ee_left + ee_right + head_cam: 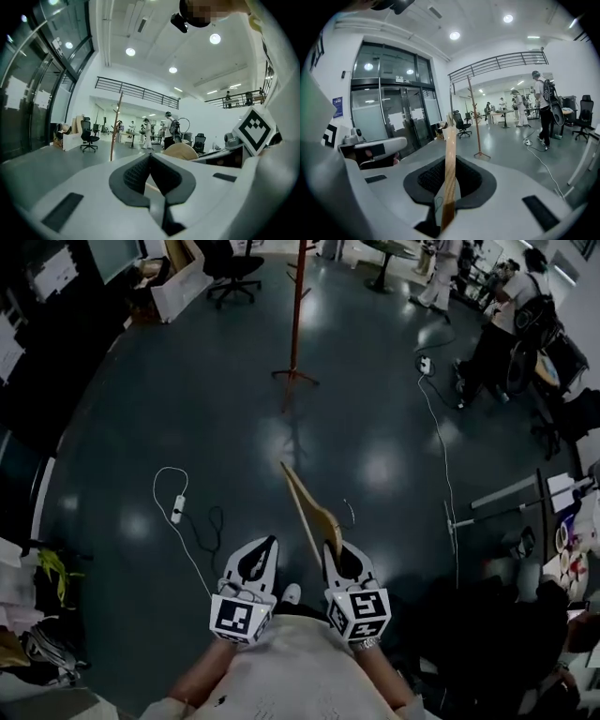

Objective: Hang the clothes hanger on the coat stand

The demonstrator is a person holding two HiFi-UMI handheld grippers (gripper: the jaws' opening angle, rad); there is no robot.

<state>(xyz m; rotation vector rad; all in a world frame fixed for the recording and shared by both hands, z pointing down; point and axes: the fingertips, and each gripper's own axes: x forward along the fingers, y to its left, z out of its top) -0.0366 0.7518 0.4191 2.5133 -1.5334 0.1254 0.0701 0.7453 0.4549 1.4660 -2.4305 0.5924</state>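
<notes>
Right now the right gripper point(449, 174) is clamping its jaws on the flat wooden clothes hanger point(450, 150), pinching it edge-on low down so that the wood is sticking up and forward out of the pads. The left gripper point(150, 171) is riding alongside with its jaws pressed together on nothing. The hanger is looking light, stiff and smooth, so it is probably prone to pivoting in so narrow a pinch; taking it near the middle, close under the hook, is looking safest. The coat stand point(295, 320) is standing well apart across the dark floor point(187, 409). Only the head view is showing that gap and the hanger's curved length, while the right gripper view alone is showing the pads biting the wood.
</notes>
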